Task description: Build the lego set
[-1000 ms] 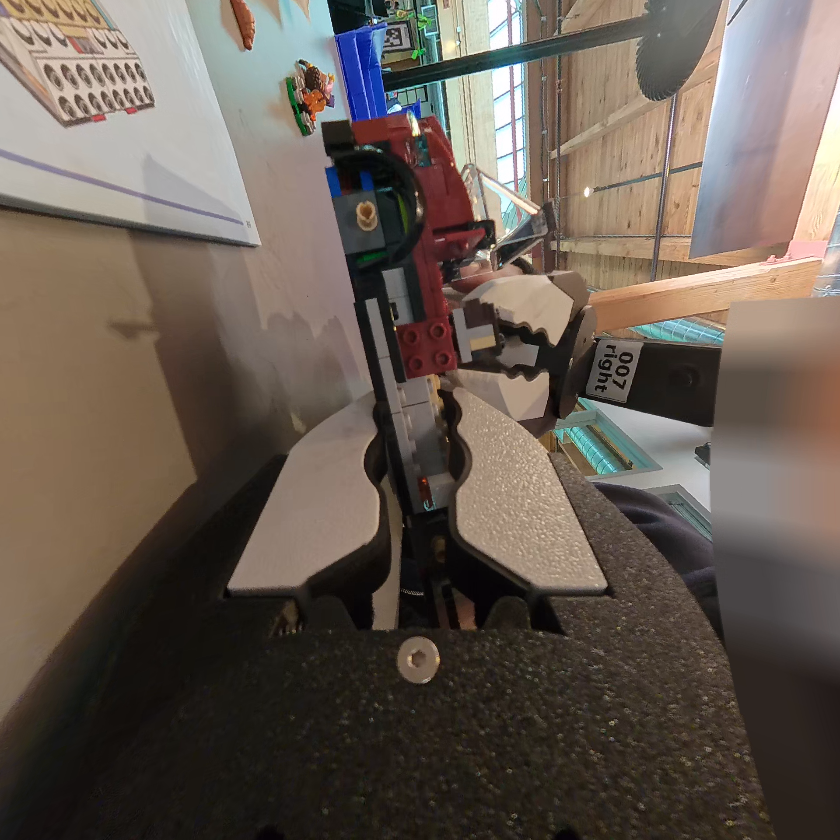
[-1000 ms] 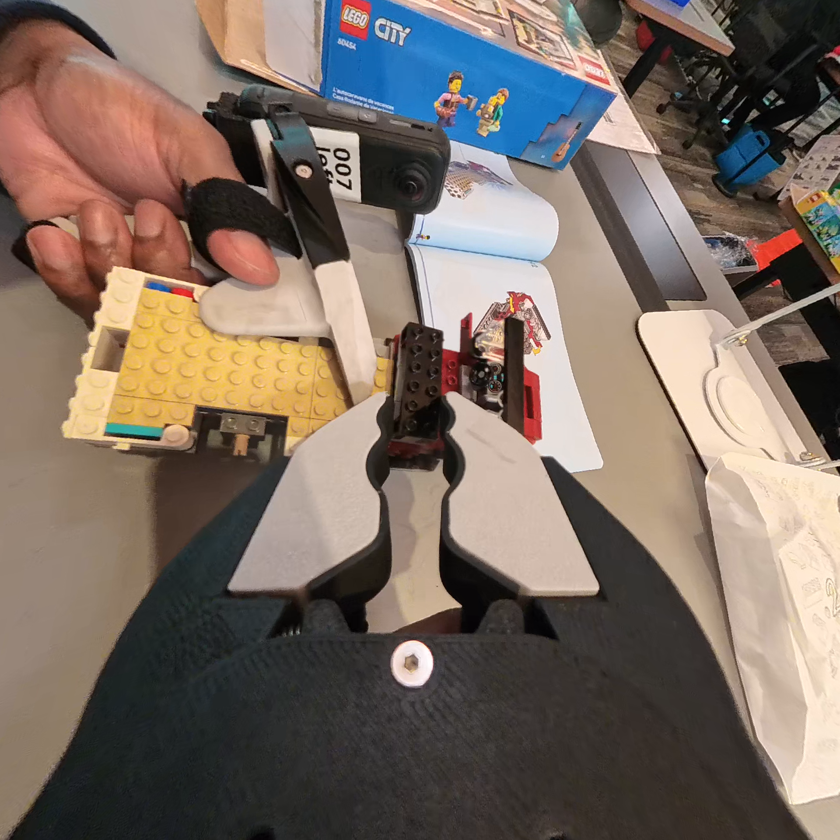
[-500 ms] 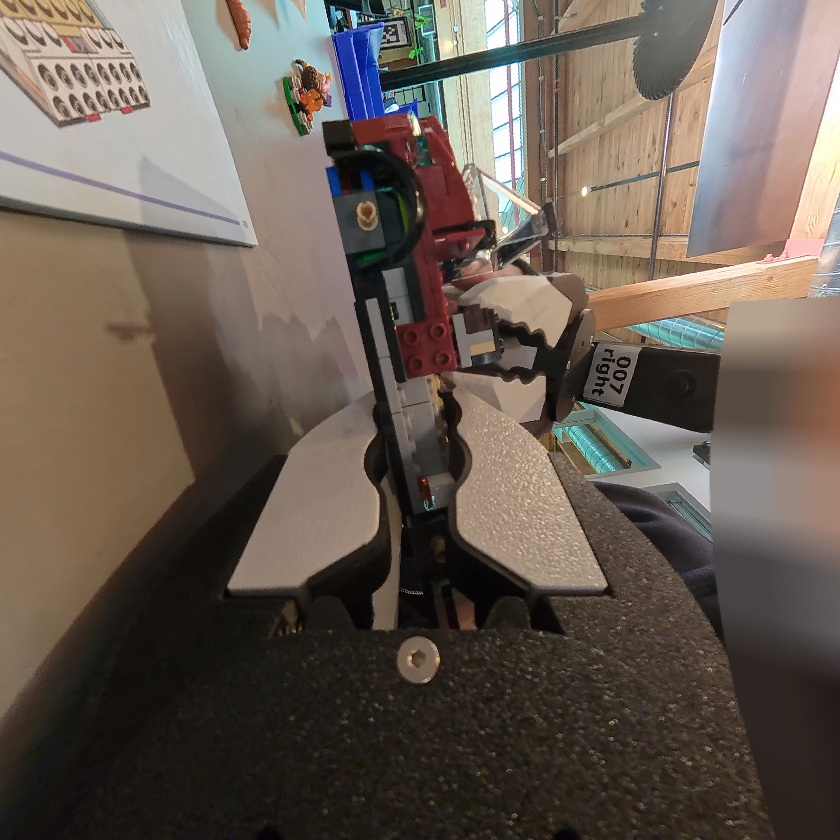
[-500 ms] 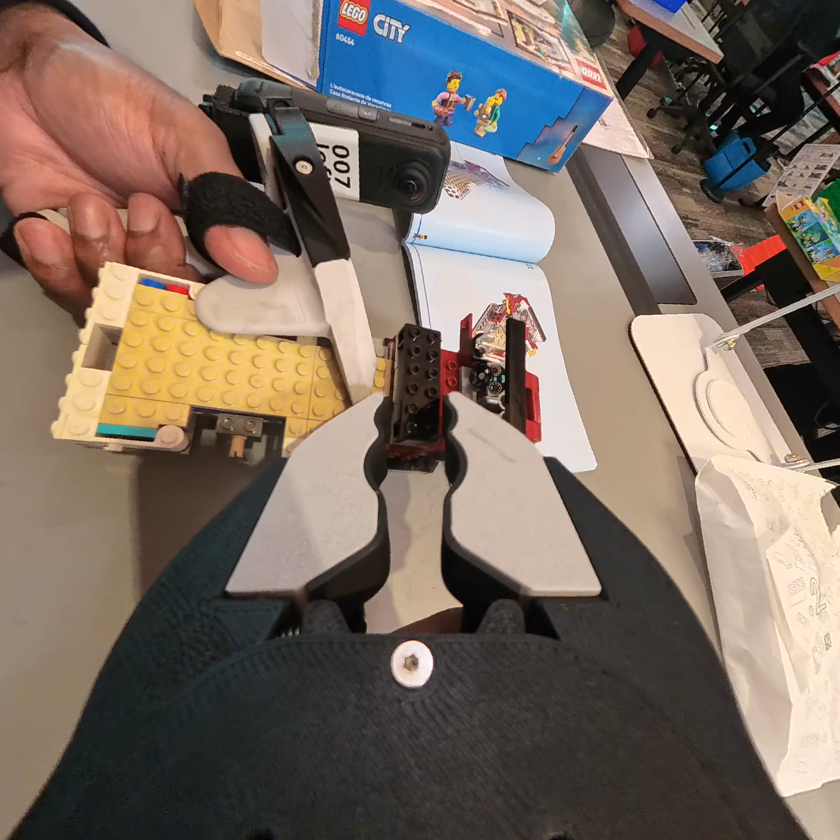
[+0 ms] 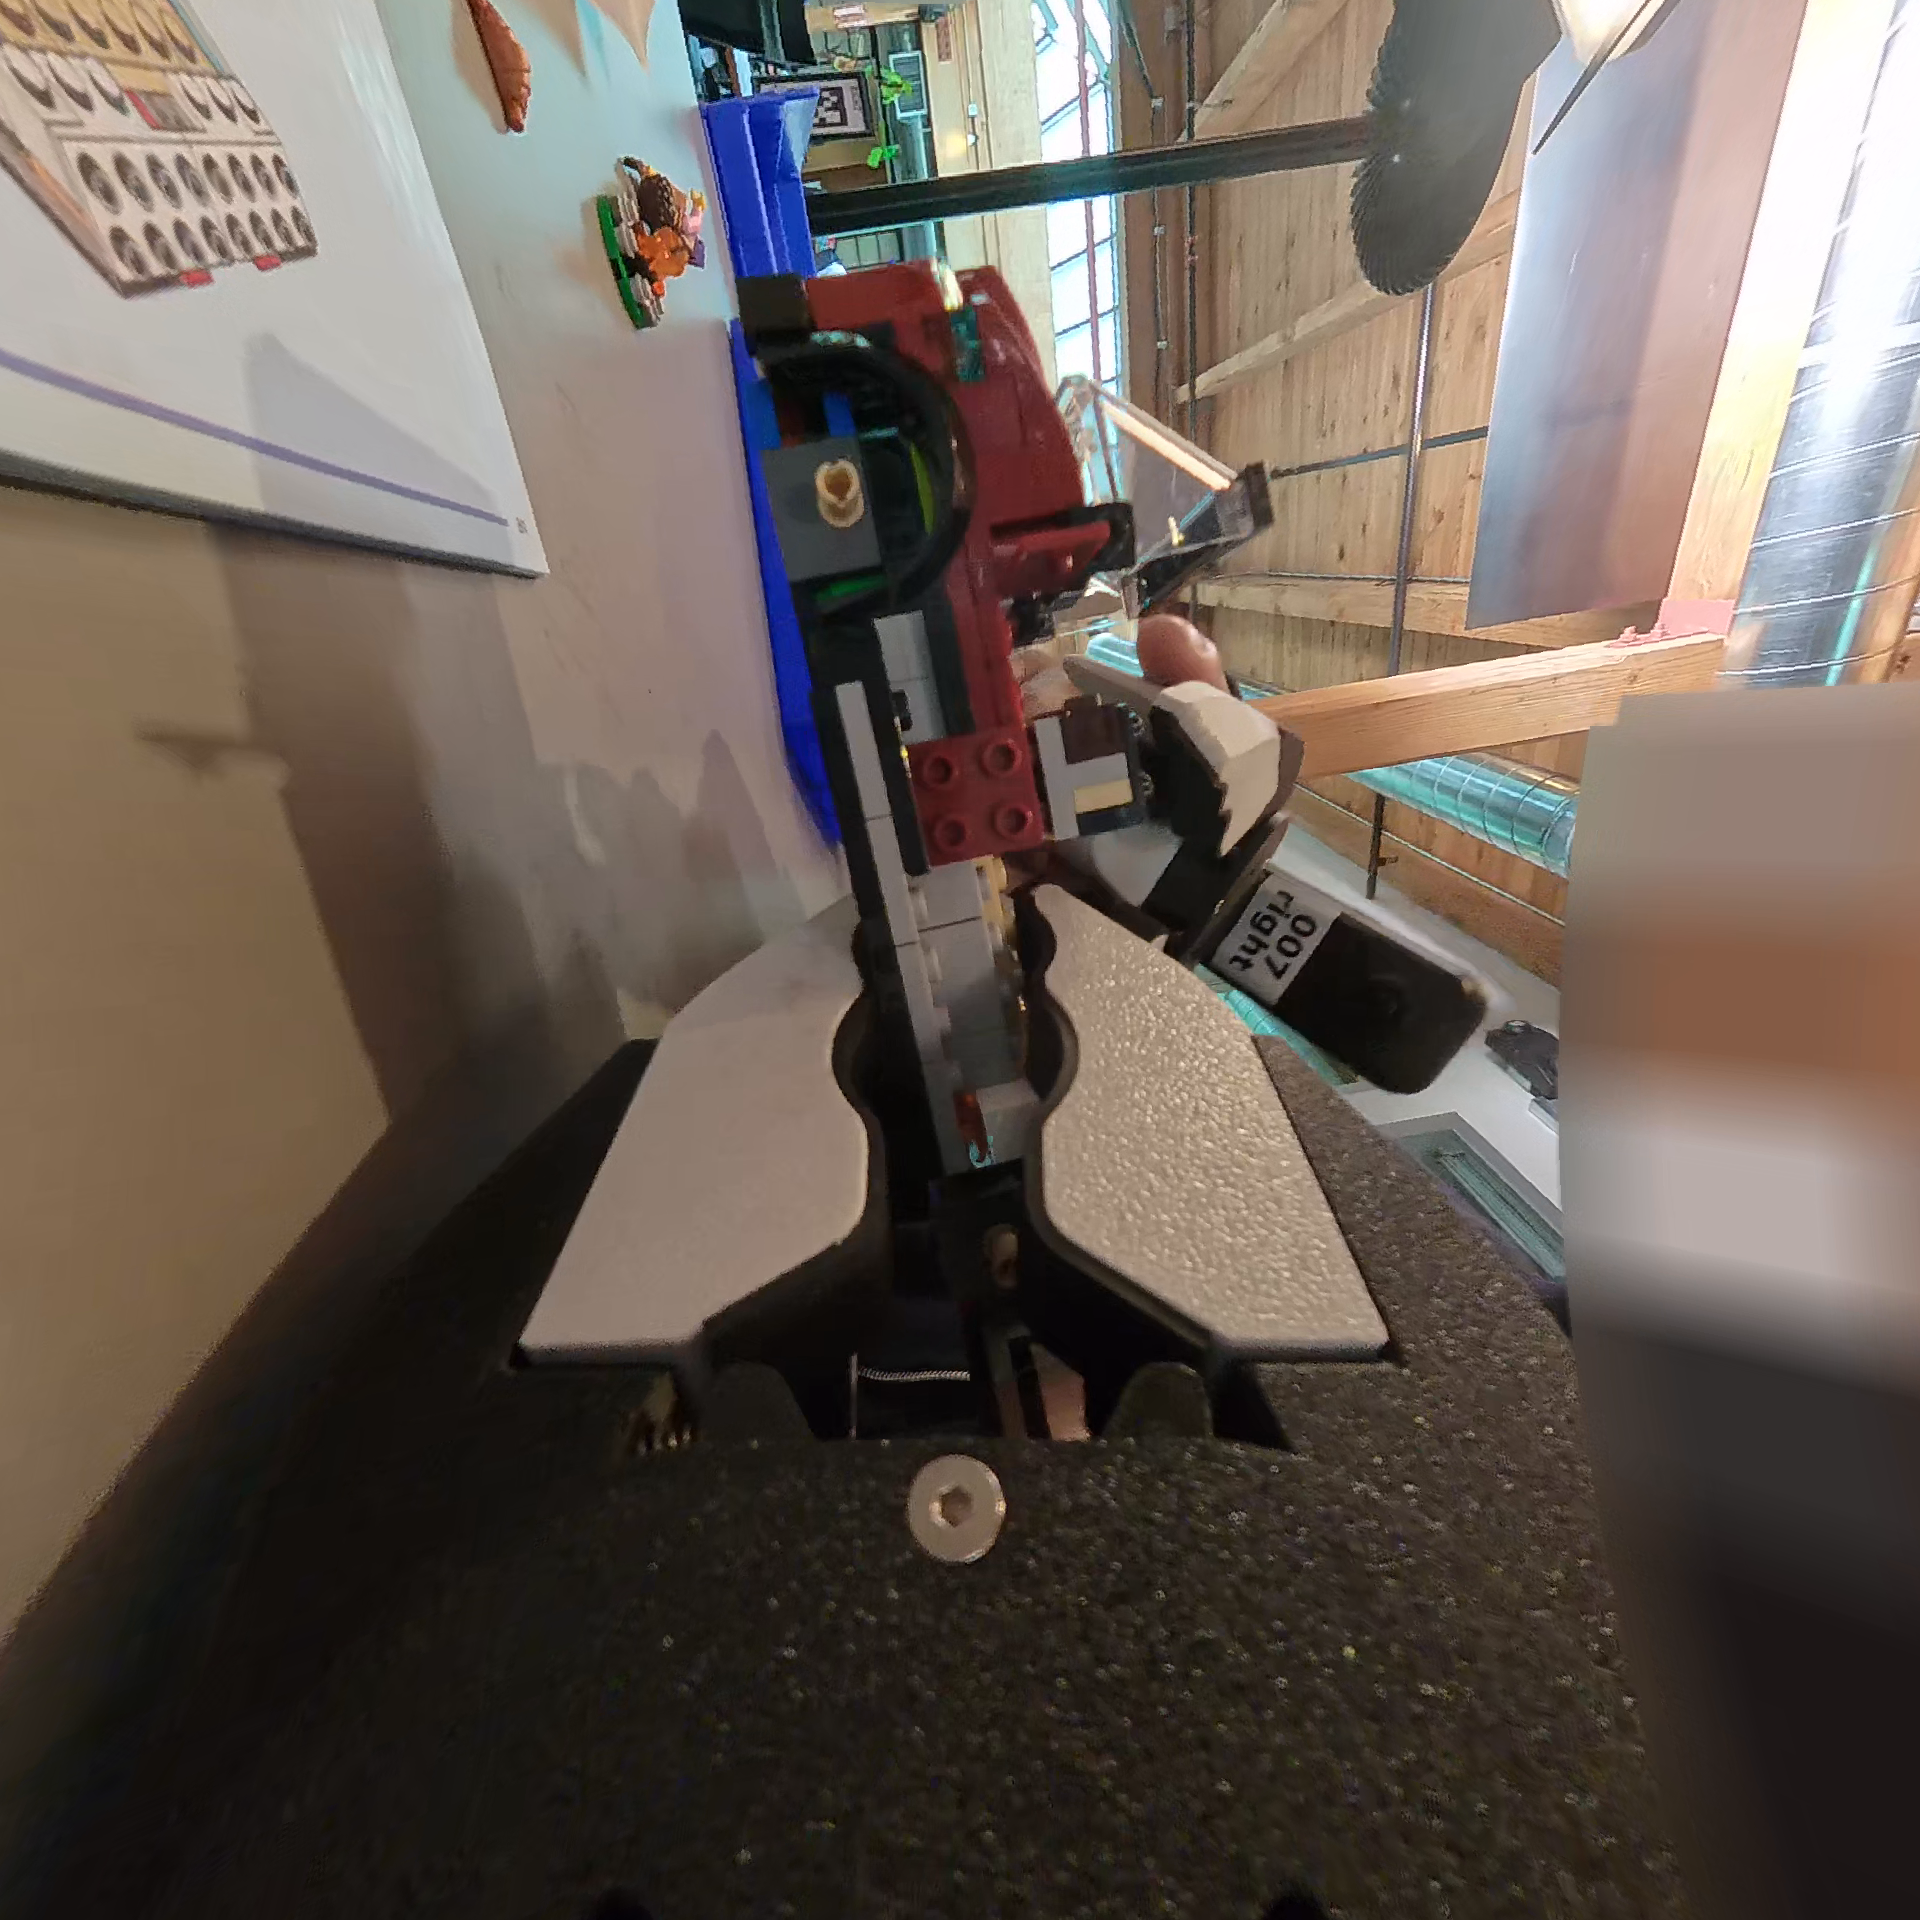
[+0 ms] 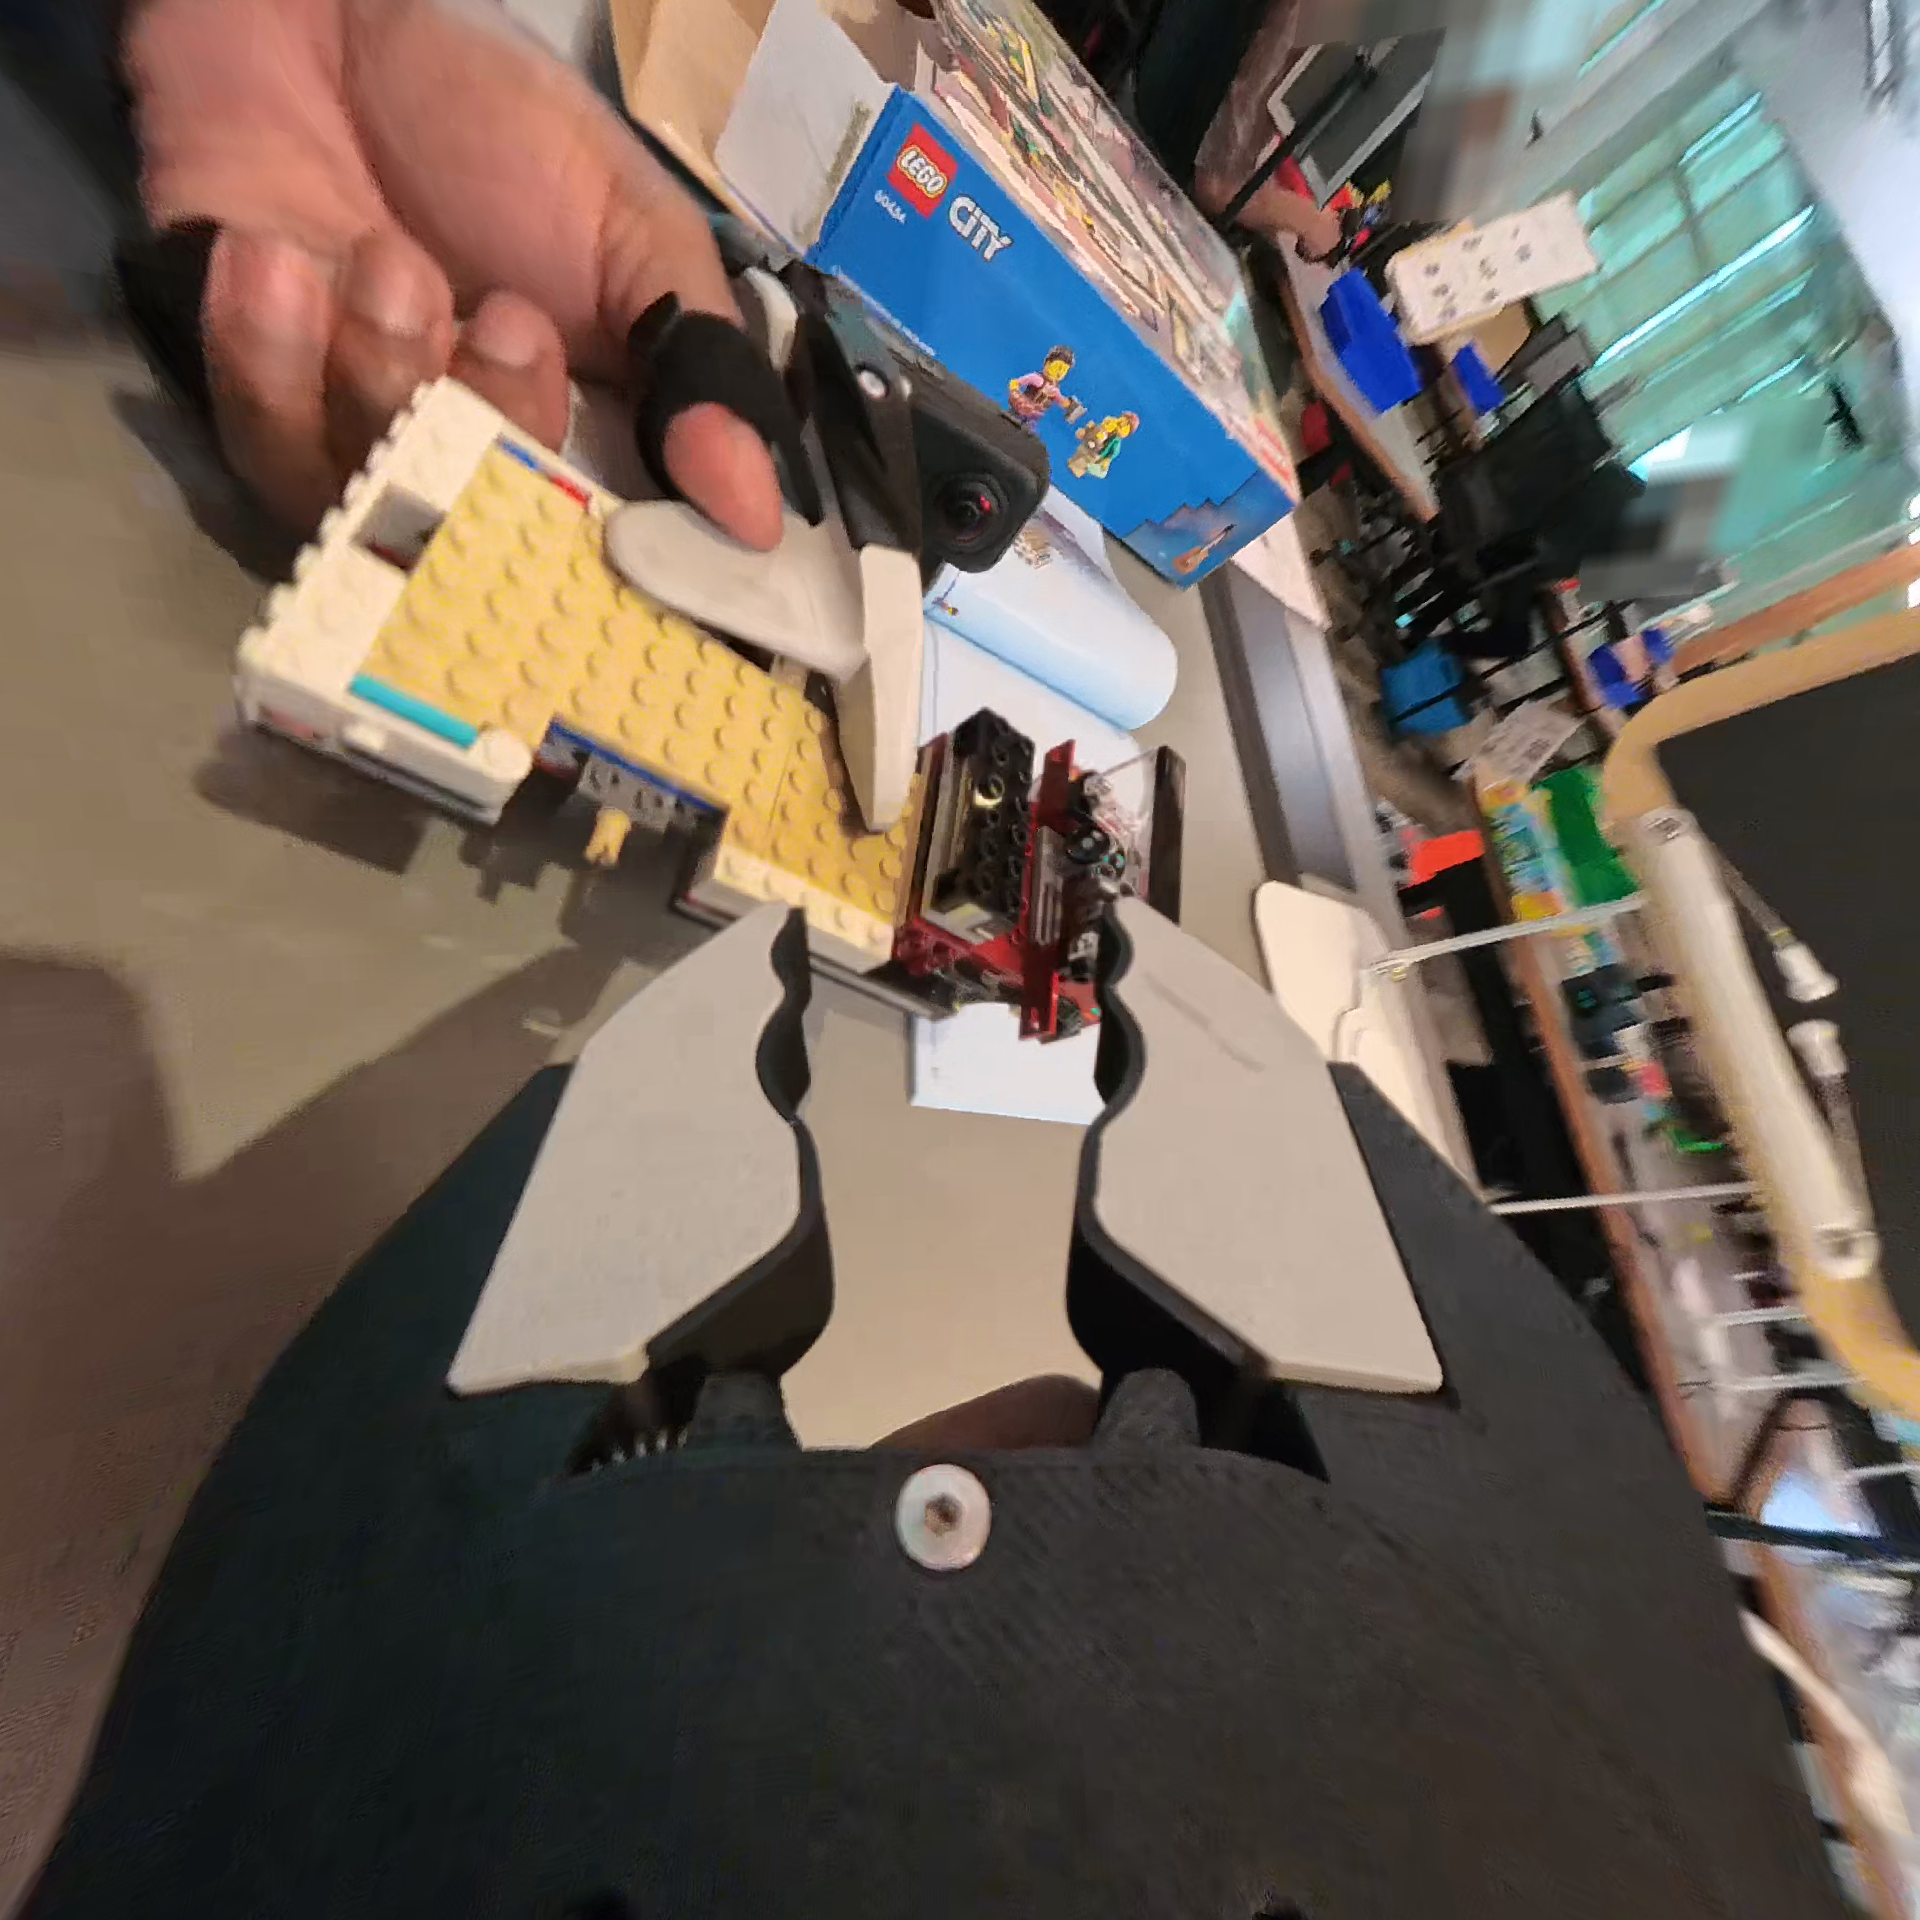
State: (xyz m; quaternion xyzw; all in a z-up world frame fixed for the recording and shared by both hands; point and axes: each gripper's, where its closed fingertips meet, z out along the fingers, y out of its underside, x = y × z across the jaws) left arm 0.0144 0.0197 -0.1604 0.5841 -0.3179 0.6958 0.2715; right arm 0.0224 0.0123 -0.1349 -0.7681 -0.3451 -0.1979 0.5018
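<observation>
Grey desk (image 6: 312,1039), cluttered: left gripper (image 5: 951,997) clamps the brick model (image 5: 935,727) by its grey base; right gripper (image 6: 951,997) gapes beside it. Light, rigid, pops apart easily.

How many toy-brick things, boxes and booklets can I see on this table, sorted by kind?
Brick-built models: 2, the dark red vehicle clamped in the left gripper and the yellow-studded building
Blue toy boxes: 1
Open instruction booklets: 1
Handheld grippers: 2, the right gripper with jaws apart
Total: 6
</observation>
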